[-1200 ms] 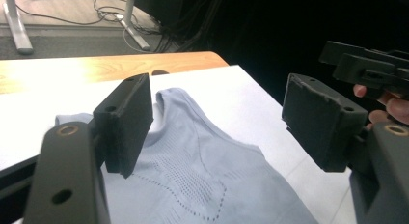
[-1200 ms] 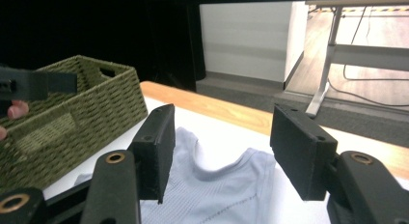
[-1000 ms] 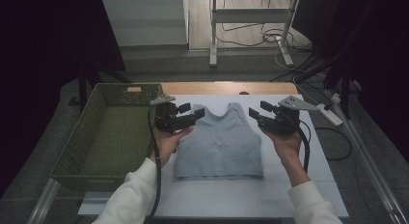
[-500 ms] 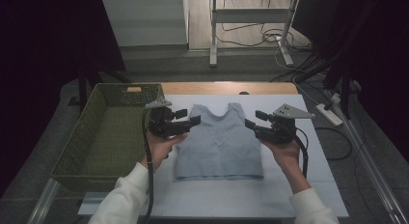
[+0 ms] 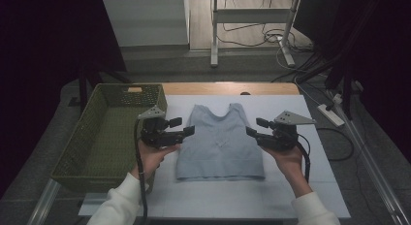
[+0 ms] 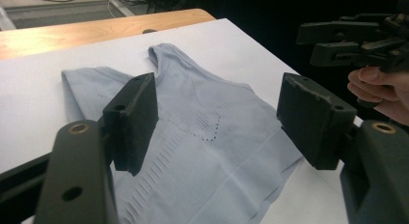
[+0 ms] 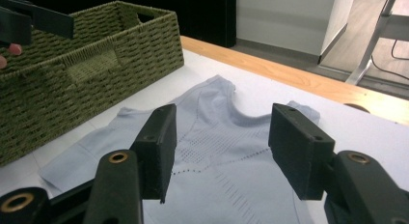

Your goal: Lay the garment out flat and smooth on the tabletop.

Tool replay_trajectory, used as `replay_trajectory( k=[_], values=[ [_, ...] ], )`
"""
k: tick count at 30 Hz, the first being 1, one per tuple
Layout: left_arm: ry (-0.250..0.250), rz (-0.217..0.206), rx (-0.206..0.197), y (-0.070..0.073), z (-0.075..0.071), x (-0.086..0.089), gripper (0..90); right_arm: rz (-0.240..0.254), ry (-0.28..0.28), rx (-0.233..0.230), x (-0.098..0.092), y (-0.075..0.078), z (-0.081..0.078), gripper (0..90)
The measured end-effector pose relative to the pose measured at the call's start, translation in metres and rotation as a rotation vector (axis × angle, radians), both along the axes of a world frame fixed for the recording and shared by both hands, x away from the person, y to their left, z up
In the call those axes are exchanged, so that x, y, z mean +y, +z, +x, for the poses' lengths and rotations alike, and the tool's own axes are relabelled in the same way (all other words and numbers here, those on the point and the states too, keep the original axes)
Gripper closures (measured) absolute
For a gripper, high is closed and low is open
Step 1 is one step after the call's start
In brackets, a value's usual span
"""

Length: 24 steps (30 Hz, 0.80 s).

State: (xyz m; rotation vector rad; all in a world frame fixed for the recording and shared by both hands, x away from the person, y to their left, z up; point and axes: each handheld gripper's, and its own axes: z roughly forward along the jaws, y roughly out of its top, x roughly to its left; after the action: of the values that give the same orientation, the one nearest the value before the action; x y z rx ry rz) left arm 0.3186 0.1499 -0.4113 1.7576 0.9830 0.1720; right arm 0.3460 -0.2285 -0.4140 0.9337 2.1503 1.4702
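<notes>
Flat on white table top (image 5: 310, 186): pale blue tank top (image 5: 220, 142), mid-table, straps toward far edge, bare surface on all sides. Left gripper (image 5: 186, 127) at its left edge, right gripper (image 5: 253, 129) at right edge, both spread, holding nothing. Green basket (image 5: 80, 137) beyond left side. Since earlier frame, both grippers pulled back toward near edge.

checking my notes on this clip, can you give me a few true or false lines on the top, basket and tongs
1. The pale blue tank top lies flat on the white table sheet. True.
2. The top is inside the green woven basket. False: it lies beside the basket.
3. The left tongs are shut on the top. False: open, nothing between the jaws.
4. The right tongs are open, at the top's right edge. True.
5. The basket is at the top's left. True.
</notes>
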Motion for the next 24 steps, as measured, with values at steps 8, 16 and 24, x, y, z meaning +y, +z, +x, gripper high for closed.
replay_trajectory(
  k=[8, 16, 24],
  values=[
    [-0.017, -0.013, 0.03, -0.005, -0.001, 0.005, 31.0, -0.017, 0.012, 0.018, 0.004, -0.007, -0.003, 43.4],
    [-0.016, -0.005, 0.024, -0.008, -0.006, 0.005, 31.4, -0.05, 0.043, 0.035, 0.011, -0.016, -0.008, 42.6],
    [-0.024, 0.0, 0.018, -0.008, -0.008, 0.006, 31.6, -0.057, 0.079, 0.043, 0.019, -0.018, -0.014, 42.4]
  ],
)
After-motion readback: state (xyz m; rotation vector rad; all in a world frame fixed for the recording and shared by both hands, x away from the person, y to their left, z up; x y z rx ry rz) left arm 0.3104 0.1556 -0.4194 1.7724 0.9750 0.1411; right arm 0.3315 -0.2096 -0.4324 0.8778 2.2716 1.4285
